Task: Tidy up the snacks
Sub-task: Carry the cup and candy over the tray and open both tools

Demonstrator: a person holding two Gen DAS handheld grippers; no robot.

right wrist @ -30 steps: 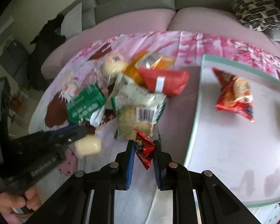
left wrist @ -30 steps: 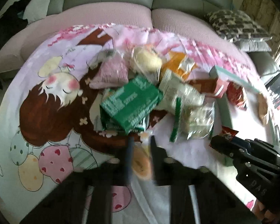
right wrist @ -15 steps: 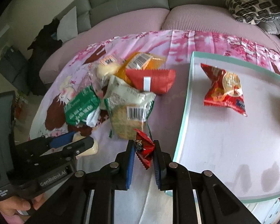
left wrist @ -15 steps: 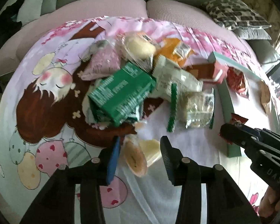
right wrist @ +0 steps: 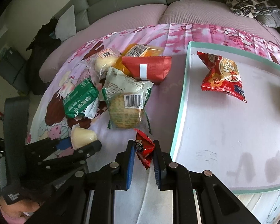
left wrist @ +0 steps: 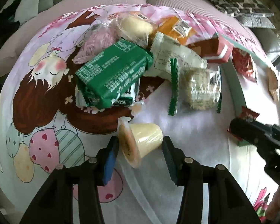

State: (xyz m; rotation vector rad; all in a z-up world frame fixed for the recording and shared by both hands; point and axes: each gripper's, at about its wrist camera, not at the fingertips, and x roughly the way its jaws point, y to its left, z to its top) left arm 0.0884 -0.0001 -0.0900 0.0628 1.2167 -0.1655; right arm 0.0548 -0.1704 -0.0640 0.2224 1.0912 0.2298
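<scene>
Snacks in crinkly wrappers (left wrist: 119, 69) lie heaped on the cartoon-printed pink cloth (left wrist: 37, 97), overlapping and half hiding each other. Left tongs (left wrist: 141, 149) are opening around a pale-yellow plastic jelly cup (left wrist: 141, 140) lying sideways. Right tongs (right wrist: 144, 154) pinch a small red foil packet (right wrist: 143, 149) beside the teal-rimmed white tray (right wrist: 179, 112), cut off at the right.

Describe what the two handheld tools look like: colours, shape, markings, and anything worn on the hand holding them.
Both tools are matte black plastic. The left tool and the right tool each have two flat fingers lined with ribbed blue pads, hinged on angular black linkages with round silver pivot pins. White lettering marks the left tool's body. A pink sleeve cuff shows at the hand gripping it. No cables are visible.
</scene>
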